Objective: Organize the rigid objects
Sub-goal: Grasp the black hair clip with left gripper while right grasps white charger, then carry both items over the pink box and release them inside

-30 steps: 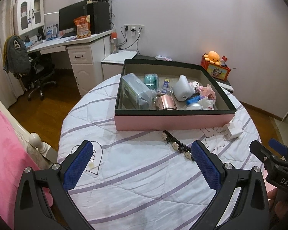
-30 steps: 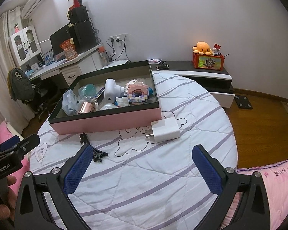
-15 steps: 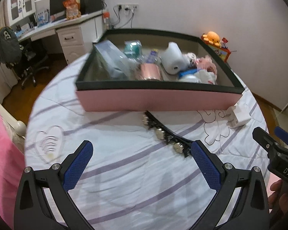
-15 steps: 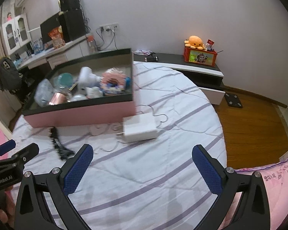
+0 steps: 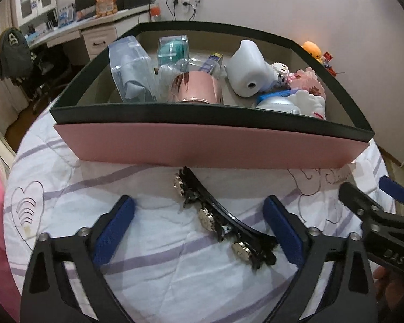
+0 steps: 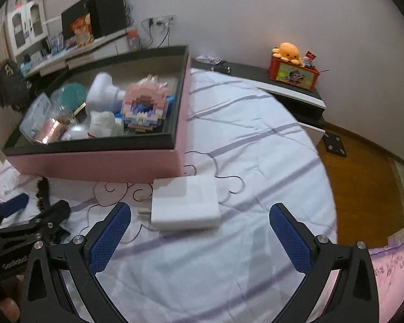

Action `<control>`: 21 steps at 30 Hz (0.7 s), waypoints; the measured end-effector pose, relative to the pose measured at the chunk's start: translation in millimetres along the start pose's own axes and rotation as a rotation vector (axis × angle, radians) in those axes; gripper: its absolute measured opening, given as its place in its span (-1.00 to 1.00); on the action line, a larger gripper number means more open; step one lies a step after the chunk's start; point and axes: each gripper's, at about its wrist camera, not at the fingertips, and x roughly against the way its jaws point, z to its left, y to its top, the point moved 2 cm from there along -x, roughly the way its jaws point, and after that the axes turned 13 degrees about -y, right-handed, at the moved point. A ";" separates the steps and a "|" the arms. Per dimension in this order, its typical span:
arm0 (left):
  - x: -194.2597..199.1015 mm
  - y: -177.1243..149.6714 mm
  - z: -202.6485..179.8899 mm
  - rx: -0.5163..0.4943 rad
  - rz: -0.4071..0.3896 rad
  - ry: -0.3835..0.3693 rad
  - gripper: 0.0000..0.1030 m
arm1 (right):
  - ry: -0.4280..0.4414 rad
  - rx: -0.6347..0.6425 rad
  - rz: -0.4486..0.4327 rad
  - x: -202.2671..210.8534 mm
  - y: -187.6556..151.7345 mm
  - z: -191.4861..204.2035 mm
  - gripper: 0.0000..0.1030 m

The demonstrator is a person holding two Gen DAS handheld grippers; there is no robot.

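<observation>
Striped white quilt [image 5: 153, 245] under pink box [image 5: 202, 142]

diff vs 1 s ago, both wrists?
Both tongs came forward and down, open. The left tongs now straddle the hair clip; the right tongs are closing in on the charger. Nothing gripped or released. Clip, charger and box haven't moved on the bed.

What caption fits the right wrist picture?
Open right gripper nears the white square charger beside the pink box.
</observation>
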 end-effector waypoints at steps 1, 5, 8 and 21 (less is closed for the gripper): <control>1.6 -0.5 0.5 -0.008 -0.011 0.006 0.53 | 0.008 0.005 0.008 -4.6 -0.1 3.9 1.00; 9.6 -1.7 9.6 -0.034 -0.036 -0.003 -0.15 | 0.013 0.011 0.018 -13.6 -4.1 12.0 0.92; 13.3 -1.7 19.1 -0.047 -0.035 -0.022 -0.49 | 0.015 -0.003 0.000 -6.7 -4.0 10.5 0.41; 47.7 -12.8 58.8 -0.030 -0.046 -0.117 -0.63 | 0.059 -0.035 0.006 17.6 -17.7 13.2 0.30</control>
